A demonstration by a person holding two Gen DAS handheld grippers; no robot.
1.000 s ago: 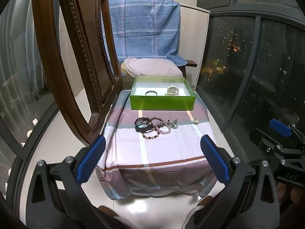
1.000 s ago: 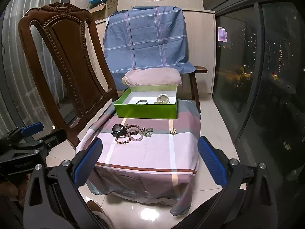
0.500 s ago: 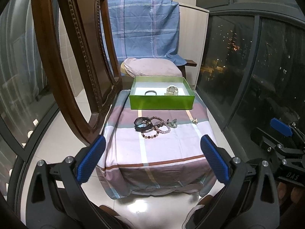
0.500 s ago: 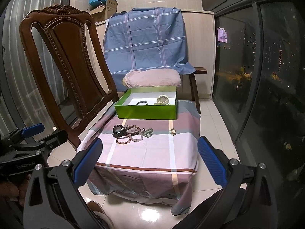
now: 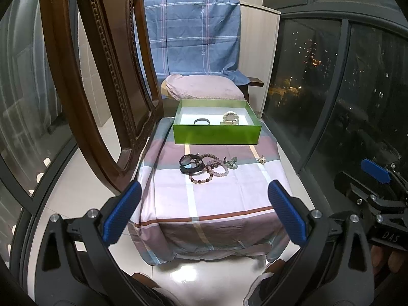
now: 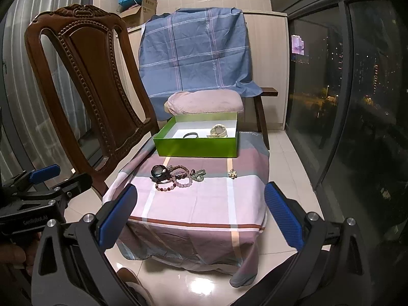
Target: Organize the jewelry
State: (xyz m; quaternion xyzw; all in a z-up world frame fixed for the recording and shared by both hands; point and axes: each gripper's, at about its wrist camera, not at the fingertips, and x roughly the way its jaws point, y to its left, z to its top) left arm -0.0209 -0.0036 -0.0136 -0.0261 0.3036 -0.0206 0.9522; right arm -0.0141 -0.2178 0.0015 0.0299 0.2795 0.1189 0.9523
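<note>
Count: 1 green box (image 6: 196, 148) holding 2 items, 1 dark band (image 6: 190, 135) and 1 pale watch (image 6: 218, 130). On the striped cloth (image 6: 199, 204): 1 black watch (image 6: 159, 172), 2 bead bracelets (image 6: 178, 178), 1 green trinket (image 6: 199, 174), 1 small charm (image 6: 232, 173). 1 wooden chair (image 6: 94, 81), 1 pillow (image 6: 204, 102).

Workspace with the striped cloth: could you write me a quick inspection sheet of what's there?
Surface: striped cloth draped over a low stand.
Job's things: green box holding a dark band and pale watch; black watch, bead bracelets, small charm on the cloth.
Clutter: nothing seen.
Grippers: left gripper and right gripper open, empty, short of the cloth.
Cables: nothing seen.
Surroundings: wooden chair, blue sheet, night windows.
</note>
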